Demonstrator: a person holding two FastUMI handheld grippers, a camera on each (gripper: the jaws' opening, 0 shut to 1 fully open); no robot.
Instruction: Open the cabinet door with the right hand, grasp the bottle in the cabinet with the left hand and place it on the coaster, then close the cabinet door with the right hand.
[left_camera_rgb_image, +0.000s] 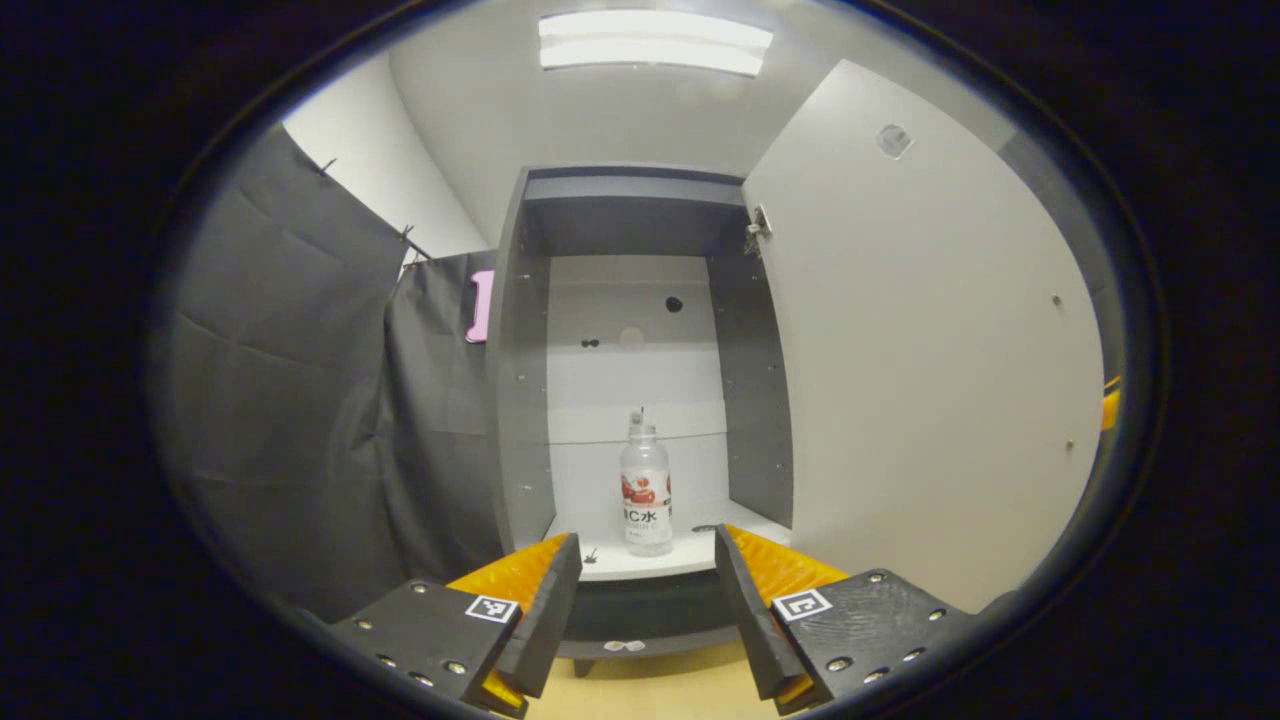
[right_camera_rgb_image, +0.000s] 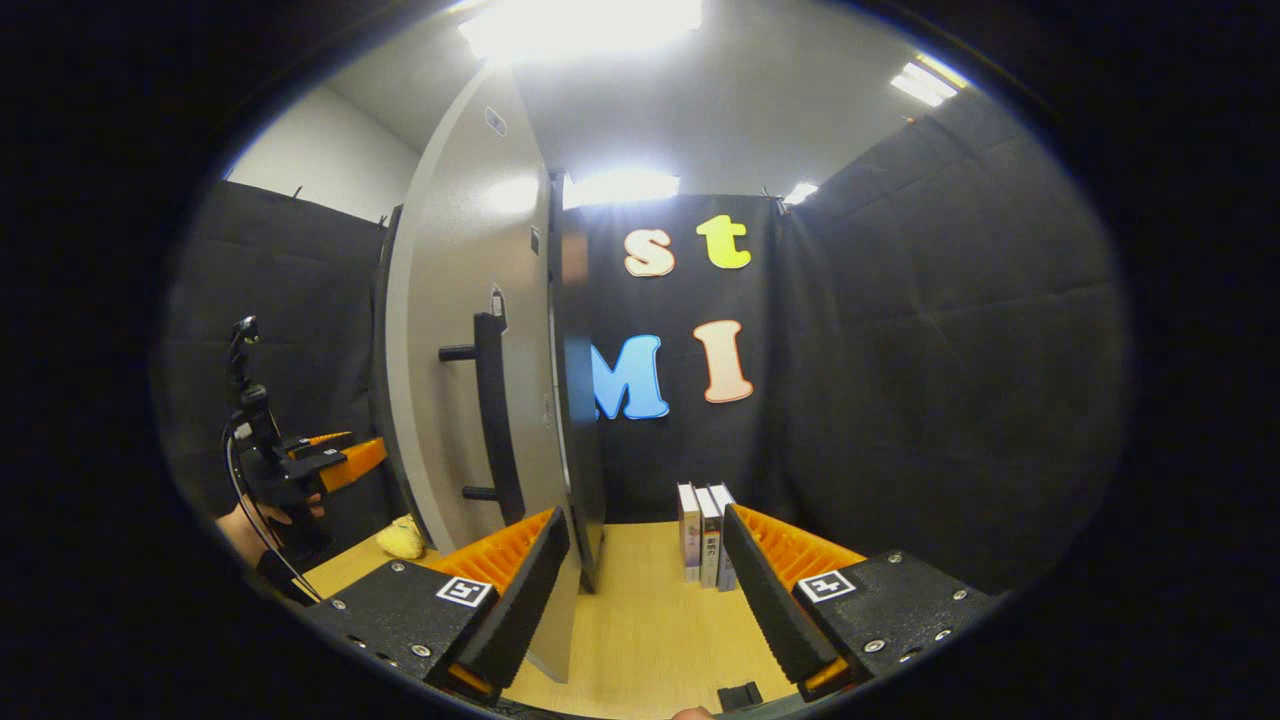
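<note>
The cabinet (left_camera_rgb_image: 520, 400) stands open, its pale door (left_camera_rgb_image: 920, 380) swung out to the right in the left gripper view. A clear bottle (left_camera_rgb_image: 646, 497) with a red and white label stands upright on the cabinet's white bottom shelf. My left gripper (left_camera_rgb_image: 648, 590) is open, short of the shelf, with the bottle seen between its fingers farther off. In the right gripper view my right gripper (right_camera_rgb_image: 648, 585) is open beside the door's (right_camera_rgb_image: 450, 360) free edge, with the dark bar handle (right_camera_rgb_image: 492, 410) just to the left. The left gripper (right_camera_rgb_image: 315, 462) shows at far left, held by a hand.
Upright books (right_camera_rgb_image: 705, 535) stand on the wooden tabletop (right_camera_rgb_image: 640, 620) by the black cloth wall. A yellow thing (right_camera_rgb_image: 402, 540) lies on the table behind the door. A small dark object (right_camera_rgb_image: 740, 695) sits at the table's near edge. A pink item (left_camera_rgb_image: 481, 306) hangs left of the cabinet.
</note>
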